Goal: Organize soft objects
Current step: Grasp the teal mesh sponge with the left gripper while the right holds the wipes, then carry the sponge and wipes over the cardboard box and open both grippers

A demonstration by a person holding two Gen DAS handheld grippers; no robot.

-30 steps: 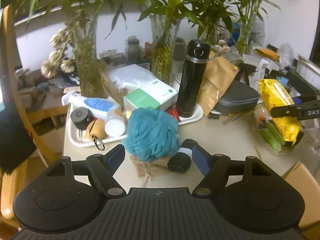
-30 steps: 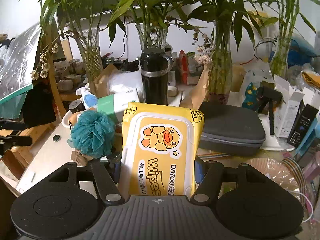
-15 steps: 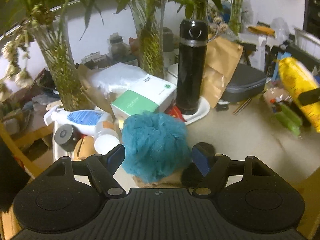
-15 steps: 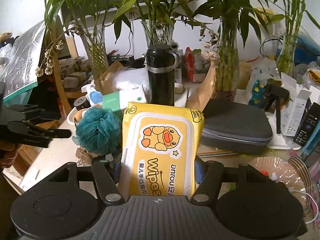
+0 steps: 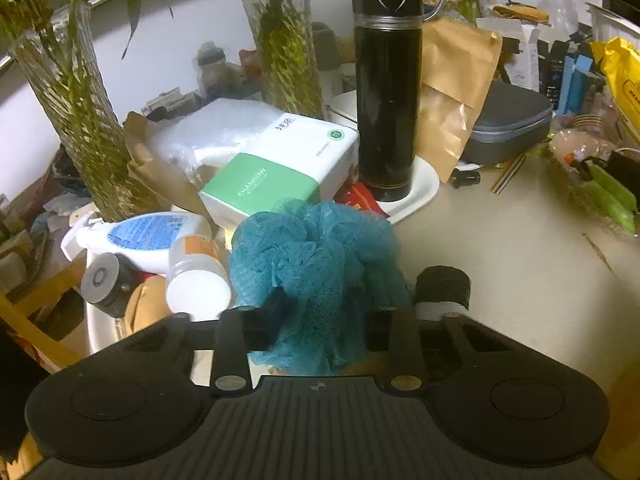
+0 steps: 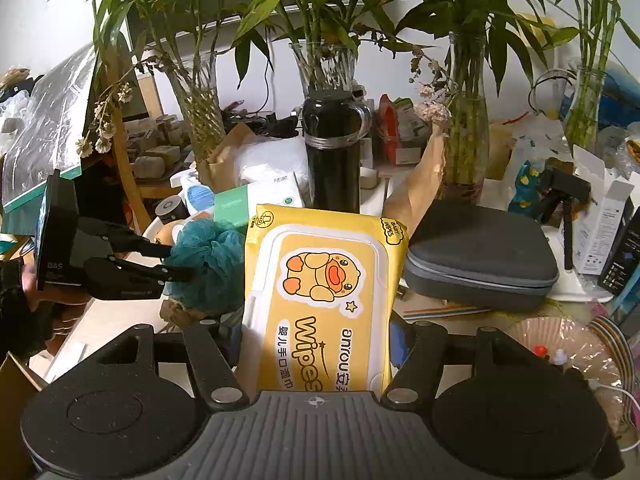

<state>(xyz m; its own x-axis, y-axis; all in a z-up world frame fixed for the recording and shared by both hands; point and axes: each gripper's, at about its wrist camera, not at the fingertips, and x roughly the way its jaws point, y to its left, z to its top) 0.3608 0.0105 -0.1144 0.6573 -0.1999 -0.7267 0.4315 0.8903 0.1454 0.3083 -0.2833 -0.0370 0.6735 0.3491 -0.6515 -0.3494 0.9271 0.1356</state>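
The left hand-held gripper (image 5: 316, 326) is down at the teal mesh bath sponge (image 5: 316, 256), and its jaws are closing right now with the puffy mesh bunched between them; the dark fingertips (image 5: 262, 326) are already sunk into the netting. The sponge sits on the beige counter (image 5: 512, 264), just in front of a white tray (image 5: 424, 192) and touching a white round-capped bottle (image 5: 198, 280) on its left. A small black roll with a white band (image 5: 442, 286) lies just beside the sponge on its right.

Over to the right hand-held gripper (image 6: 316, 344): it is clamped on a yellow pack of baby wipes with a duck printed on the white lid (image 6: 320, 292), fingers pressed against both long sides, the pack held upright above the counter. From this view the left hand-held gripper (image 6: 176, 260) shows side-on, its two black fingers pushed into the teal sponge (image 6: 212, 264), with a person's hand (image 6: 24, 284) behind it at the frame's edge.

Behind all this, a tall black metal flask (image 5: 386, 88) stands upright on the white tray, a green-and-white carton (image 5: 280, 172) lies beside it, and a grey zipped hard case (image 6: 480, 256) rests to the right of the wipes. Glass vases of bamboo stems (image 6: 324, 68) line the back.
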